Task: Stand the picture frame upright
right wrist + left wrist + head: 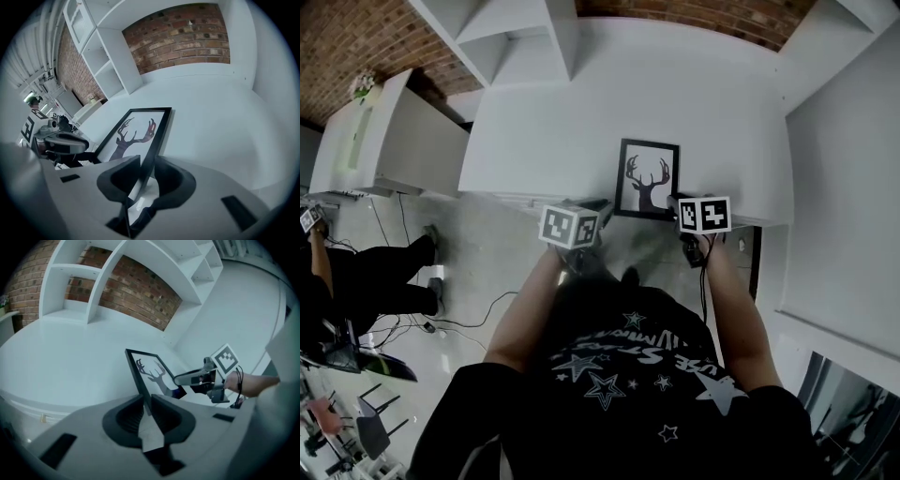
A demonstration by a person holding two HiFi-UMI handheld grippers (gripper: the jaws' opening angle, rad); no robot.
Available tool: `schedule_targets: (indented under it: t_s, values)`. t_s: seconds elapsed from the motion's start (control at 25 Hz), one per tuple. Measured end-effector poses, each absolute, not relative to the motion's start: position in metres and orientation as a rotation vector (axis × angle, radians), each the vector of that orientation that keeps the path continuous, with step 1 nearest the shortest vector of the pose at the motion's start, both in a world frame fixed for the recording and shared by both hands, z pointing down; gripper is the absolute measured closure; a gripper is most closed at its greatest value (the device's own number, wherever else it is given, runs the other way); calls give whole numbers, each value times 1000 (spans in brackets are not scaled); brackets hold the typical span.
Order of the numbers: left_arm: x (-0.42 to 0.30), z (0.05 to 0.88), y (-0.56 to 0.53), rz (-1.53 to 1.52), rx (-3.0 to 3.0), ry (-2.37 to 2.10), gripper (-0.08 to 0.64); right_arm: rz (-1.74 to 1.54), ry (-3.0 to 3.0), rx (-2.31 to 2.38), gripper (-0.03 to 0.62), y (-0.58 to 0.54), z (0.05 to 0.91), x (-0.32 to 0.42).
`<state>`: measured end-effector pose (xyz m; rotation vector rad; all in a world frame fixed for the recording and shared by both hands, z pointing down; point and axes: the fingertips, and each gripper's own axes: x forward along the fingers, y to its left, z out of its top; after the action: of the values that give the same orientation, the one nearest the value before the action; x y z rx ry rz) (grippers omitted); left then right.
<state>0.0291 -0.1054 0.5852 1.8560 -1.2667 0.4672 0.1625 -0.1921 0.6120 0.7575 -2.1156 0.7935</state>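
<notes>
The picture frame (647, 178), black-edged with a deer-head silhouette, sits near the front edge of the white table (581, 122), top edge away from me. My left gripper (602, 208) is shut on its left edge; in the left gripper view the frame (152, 373) rises tilted out of the closed jaws of the left gripper (146, 401). My right gripper (680, 208) stands at the frame's right side. In the right gripper view the frame (136, 133) runs its right edge between the jaws of the right gripper (146, 164), with a gap still showing beside it. The frame's lower edge is hidden.
White shelving (525, 37) stands at the table's back left against a brick wall (356, 47). A white cabinet (384, 131) is on the left. A person in dark trousers (366, 272) stands on the floor at left, with cables (469, 319) nearby.
</notes>
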Motion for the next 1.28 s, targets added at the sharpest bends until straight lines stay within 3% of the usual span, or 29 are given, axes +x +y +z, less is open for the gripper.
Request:
schedule_targets:
  t_s: [0.12, 0.2, 0.28, 1.28]
  values:
    - [32, 585, -106, 479, 1843, -1243, 512, 794, -2113, 760, 494, -189, 611, 165]
    - [35, 592, -106, 503, 1801, -1224, 426, 814, -2111, 771, 495, -187, 611, 167]
    - [39, 599, -106, 521, 1764, -1209, 407, 831, -2109, 780, 497, -185, 612, 169]
    - [58, 621, -115, 549, 1655, -1142, 400, 859, -2088, 764, 499, -160, 613, 180]
